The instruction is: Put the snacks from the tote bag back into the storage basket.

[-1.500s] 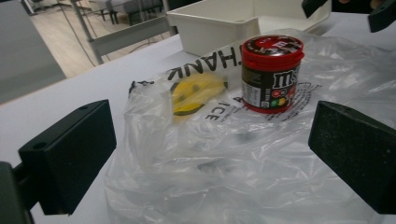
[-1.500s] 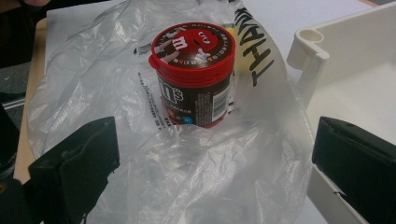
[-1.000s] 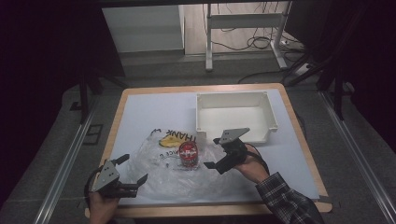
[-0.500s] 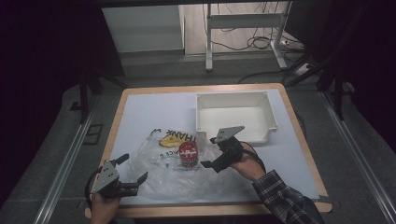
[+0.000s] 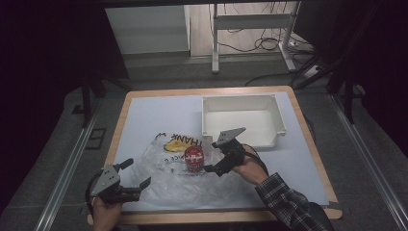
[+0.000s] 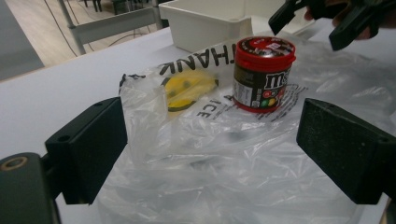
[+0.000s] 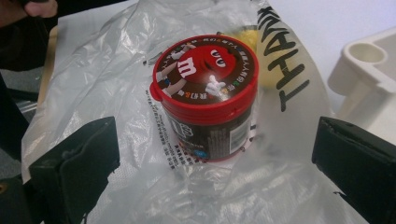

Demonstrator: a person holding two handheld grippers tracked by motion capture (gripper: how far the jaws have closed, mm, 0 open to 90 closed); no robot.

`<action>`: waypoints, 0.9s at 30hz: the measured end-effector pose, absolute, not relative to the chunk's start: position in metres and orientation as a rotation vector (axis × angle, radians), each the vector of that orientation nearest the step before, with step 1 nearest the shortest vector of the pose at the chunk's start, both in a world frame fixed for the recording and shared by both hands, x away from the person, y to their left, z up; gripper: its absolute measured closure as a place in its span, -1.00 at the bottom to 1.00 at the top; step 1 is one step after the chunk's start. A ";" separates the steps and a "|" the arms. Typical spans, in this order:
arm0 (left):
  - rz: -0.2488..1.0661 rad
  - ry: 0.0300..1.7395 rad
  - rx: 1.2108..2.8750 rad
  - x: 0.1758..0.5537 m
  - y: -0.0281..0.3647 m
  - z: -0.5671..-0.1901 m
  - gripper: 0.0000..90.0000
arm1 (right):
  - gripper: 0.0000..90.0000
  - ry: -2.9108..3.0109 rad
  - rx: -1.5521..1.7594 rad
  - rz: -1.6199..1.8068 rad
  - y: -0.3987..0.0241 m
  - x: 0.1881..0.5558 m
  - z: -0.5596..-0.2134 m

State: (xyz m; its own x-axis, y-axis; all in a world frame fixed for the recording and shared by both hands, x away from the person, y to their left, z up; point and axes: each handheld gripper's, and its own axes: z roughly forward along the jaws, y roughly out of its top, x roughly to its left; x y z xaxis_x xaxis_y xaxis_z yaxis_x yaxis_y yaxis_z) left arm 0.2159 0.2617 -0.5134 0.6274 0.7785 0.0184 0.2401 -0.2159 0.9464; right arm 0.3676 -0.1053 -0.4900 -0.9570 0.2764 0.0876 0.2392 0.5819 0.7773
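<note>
Since a second ago my right hand-held gripper (image 5: 210,159) has edged nearer the candy tub (image 5: 194,158), jaws wide; left hand-held gripper (image 5: 136,173) wide too; rigid, light, likely slick, so I'd clamp its sides below the lid.

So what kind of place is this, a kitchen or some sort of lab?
Most likely a lab or recording workspace, not a kitchen. The white-topped table sits between metal rails, loose cables trail over the floor behind, and the person holds a left gripper and a right gripper.
</note>
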 end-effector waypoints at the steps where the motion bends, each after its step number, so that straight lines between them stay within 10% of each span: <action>1: 0.612 0.827 1.757 0.216 0.262 -0.513 -0.85 | -0.98 2.760 0.444 1.333 -0.104 0.368 -0.490; 27: 0.696 0.786 1.830 0.212 0.249 -0.515 -0.96 | -0.97 2.833 0.394 1.131 -0.067 0.371 -0.501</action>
